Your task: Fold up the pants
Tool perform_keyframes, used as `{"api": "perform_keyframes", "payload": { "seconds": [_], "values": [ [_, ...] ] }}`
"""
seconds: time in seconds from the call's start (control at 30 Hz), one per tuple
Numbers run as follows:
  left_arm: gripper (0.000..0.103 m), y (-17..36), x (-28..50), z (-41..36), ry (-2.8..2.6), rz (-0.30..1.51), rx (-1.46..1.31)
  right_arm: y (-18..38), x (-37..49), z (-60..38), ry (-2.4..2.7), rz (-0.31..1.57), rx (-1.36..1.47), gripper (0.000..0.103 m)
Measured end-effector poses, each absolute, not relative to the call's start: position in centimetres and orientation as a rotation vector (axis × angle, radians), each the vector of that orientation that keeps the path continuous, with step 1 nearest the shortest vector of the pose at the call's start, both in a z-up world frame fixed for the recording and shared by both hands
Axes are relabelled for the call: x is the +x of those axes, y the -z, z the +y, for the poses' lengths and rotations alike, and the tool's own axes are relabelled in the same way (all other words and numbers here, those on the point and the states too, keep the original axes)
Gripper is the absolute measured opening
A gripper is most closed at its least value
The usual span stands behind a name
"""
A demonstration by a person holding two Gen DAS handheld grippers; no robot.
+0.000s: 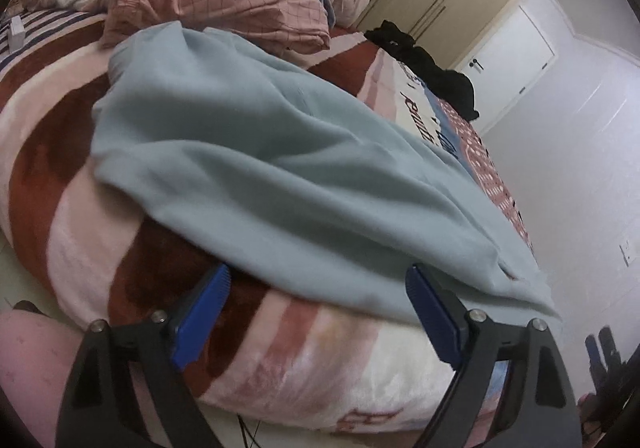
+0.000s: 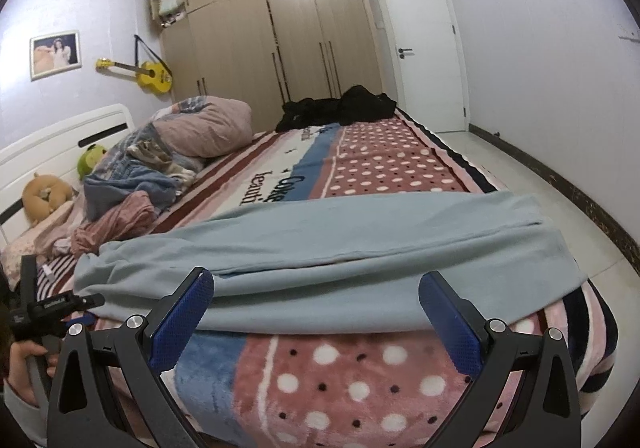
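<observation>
The light-blue pants (image 2: 320, 260) lie lengthwise along the bed's (image 2: 360, 376) near edge; the left tool (image 1: 320, 280) points level at them, fingers apart, empty; the right tool (image 2: 316, 292) likewise, fingers spread, holding nothing.

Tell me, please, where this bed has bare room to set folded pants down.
Free: the polka-dot blanket stretch between the light blue fleece pants and the black clothing heap. Crowded: the headboard side, with the rumpled pink checked and blue laundry pile.
</observation>
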State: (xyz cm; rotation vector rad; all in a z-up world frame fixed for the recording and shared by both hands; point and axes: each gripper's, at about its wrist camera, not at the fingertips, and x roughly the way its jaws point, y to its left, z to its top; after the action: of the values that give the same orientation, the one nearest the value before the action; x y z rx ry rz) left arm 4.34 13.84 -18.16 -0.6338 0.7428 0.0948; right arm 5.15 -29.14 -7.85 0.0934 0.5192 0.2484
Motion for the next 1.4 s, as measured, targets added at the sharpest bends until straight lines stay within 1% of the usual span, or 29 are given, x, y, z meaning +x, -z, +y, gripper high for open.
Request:
{"api": "perform_keyframes", "payload": {
  "seconds": [0.07,0.1,0.13,0.17,0.23,0.27,0.3,0.5,0.63,0.7,0.73,0.87,0.9,0.93,0.97,1.0,1.03,1.07,1.1,1.17,1.23,1.4],
  "values": [
    [0.079,18.1,4.8,14.1,-0.113,0.727,-0.64,8.2,5.2,-29.9,-0.228,0.533,0.106,0.102],
    [0.066,18.1,5.1,14.5,-0.128,0.717,-0.646,8.3,5.3,-30.3,-0.217,0.537,0.113,0.102],
    [0.049,18.0,5.5,14.8,-0.138,0.711,-0.657,8.4,5.2,-30.8,-0.205,0.542,0.122,0.102],
    [0.042,17.9,5.6,15.2,-0.141,0.708,-0.672,8.6,5.3,-31.3,-0.192,0.548,0.135,0.102],
    [0.015,17.8,6.0,15.6,-0.134,0.71,-0.697,9.0,5.3,-32.8,-0.159,0.56,0.166,0.102],
    [0.009,17.6,6.0,15.5,-0.129,0.707,-0.689,9.2,5.4,-33.5,-0.142,0.566,0.18,0.102],
    [0.007,17.4,6.1,15.5,-0.132,0.695,-0.676,9.5,5.5,-34.5,-0.117,0.574,0.195,0.102],
    [0.005,14.3,4.7,15.6,-0.17,0.592,-0.591,12.0,5.9,-40.6,0.01,0.656,0.33,0.103],
    [0.005,13.0,3.7,16.2,-0.211,0.558,-0.56,13.6,6.6,-43.5,0.025,0.681,0.391,0.102],
    [0.005,12.5,3.2,16.6,-0.236,0.543,-0.539,14.2,7.4,-44.8,0.028,0.688,0.424,0.098],
    [0.005,12.4,3.2,16.7,-0.239,0.542,-0.532,14.6,7.8,-45.3,0.028,0.692,0.449,0.092],
    [0.005,12.2,3.4,16.3,-0.208,0.571,-0.494,15.0,8.9,-46.3,0.037,0.666,0.493,0.09],
    [0.005,12.3,3.4,16.1,-0.203,0.572,-0.484,14.9,9.2,-46.0,0.042,0.663,0.485,0.088],
    [0.005,12.3,3.5,15.9,-0.197,0.576,-0.484,14.7,9.6,-45.7,0.059,0.662,0.467,0.076],
    [0.005,12.5,3.5,16.0,-0.193,0.581,-0.491,14.6,9.8,-45.6,0.076,0.664,0.447,0.061],
    [0.005,12.6,3.6,15.8,-0.192,0.587,-0.493,14.5,10.1,-45.4,0.095,0.668,0.415,0.054],
    [0.005,12.8,3.6,15.9,-0.191,0.597,-0.494,14.4,10.4,-45.3,0.105,0.671,0.392,0.035],
    [0.005,13.0,3.6,15.8,-0.191,0.605,-0.492,14.3,10.6,-45.3,0.112,0.671,0.385,0.011],
    [0.005,13.1,3.7,15.9,-0.188,0.616,-0.487,14.0,10.7,-45.4,0.116,0.666,0.387,0.003],
    [0.005,13.2,3.5,16.0,-0.179,0.63,-0.482,13.3,10.3,-45.8,0.106,0.628,0.403,0.002],
    [0.005,13.4,3.4,16.0,-0.172,0.645,-0.472,12.1,9.8,-45.8,0.159,0.583,0.347,0.0],
    [0.005,13.6,2.7,15.8,-0.121,0.675,-0.467,9.0,9.0,-46.8,0.221,0.522,0.275,0.0]
  ]
}}
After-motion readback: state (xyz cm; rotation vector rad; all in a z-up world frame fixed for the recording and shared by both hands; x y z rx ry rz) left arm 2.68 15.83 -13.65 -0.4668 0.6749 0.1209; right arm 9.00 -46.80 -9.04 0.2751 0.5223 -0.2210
